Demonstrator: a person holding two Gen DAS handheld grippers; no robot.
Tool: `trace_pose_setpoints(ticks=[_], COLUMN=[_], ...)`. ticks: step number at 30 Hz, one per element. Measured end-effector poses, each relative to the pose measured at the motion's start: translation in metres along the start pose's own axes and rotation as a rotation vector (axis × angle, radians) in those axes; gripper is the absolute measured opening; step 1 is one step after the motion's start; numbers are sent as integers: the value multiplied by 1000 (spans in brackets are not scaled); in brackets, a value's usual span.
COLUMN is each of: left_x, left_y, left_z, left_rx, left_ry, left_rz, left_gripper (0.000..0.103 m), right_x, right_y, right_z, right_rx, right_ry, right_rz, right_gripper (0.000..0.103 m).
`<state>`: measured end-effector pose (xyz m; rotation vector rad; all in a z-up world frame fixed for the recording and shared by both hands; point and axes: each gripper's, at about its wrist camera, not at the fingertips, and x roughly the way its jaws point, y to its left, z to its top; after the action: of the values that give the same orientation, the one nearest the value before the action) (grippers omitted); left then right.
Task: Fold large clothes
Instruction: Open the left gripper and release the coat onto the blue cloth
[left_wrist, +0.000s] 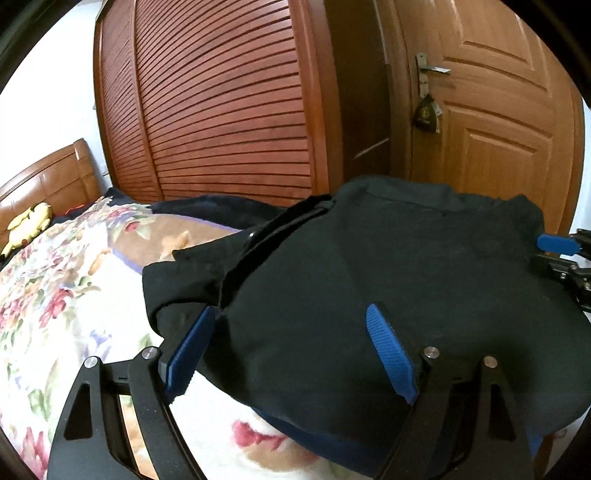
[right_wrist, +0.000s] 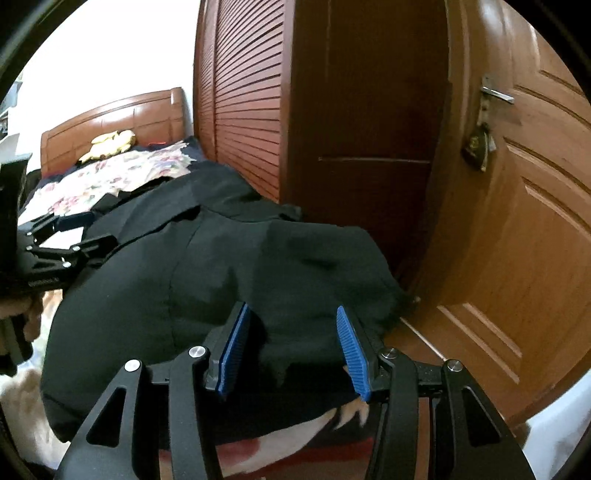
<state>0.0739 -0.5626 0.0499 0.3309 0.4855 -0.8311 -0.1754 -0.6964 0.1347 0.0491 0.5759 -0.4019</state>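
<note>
- A large black garment (left_wrist: 388, 280) lies spread over the near end of a bed, on a floral blanket (left_wrist: 55, 295) with red and pink blooms on cream.
- In the left wrist view the left gripper (left_wrist: 291, 350) stands wide apart, its 2 blue pads (left_wrist: 391, 354) splayed over the cloth; the cloth's near edge lies between them, but neither pad presses on it, so it is released.
- A black strap or placket band (left_wrist: 280, 229) runs diagonally across the garment's left part, and a sleeve-like flap (left_wrist: 177, 280) spreads onto the blanket beside it.
- In the right wrist view the right gripper (right_wrist: 291, 354) hangs over the garment's near hem with its jaws partly parted; the fabric sits below and between the blue pads (right_wrist: 232, 354), with a clear gap on each side, so nothing is grasped.
- The other tool shows at the frame edge in each view: the right one at the garment's right side (left_wrist: 557, 254), the left one at its left side (right_wrist: 62, 243).
- A dark blue edge (left_wrist: 314, 439) shows beneath the garment's front hem.
- Behind the bed stand a slatted wooden wardrobe (left_wrist: 221, 103) and a panelled door (left_wrist: 498, 110) with a metal handle (left_wrist: 432, 68) and a small dark pouch (left_wrist: 426, 114) hanging from it.
- A yellow soft toy (left_wrist: 27, 225) rests by the wooden headboard (left_wrist: 48, 181).
</note>
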Motion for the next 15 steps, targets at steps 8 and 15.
trace_pose_setpoints(ticks=[8, 15], left_x=[-33, -87], left_y=[14, 14], left_z=[0, -3], left_rx=[-117, -122], left_ry=[34, -1], left_rz=[-39, -27], left_gripper=[88, 103], right_x=[-39, -38], right_y=[24, 58], right_z=[0, -20], right_rx=[-18, -69], right_ry=[-60, -65], right_rz=[41, 132], right_gripper=[50, 50])
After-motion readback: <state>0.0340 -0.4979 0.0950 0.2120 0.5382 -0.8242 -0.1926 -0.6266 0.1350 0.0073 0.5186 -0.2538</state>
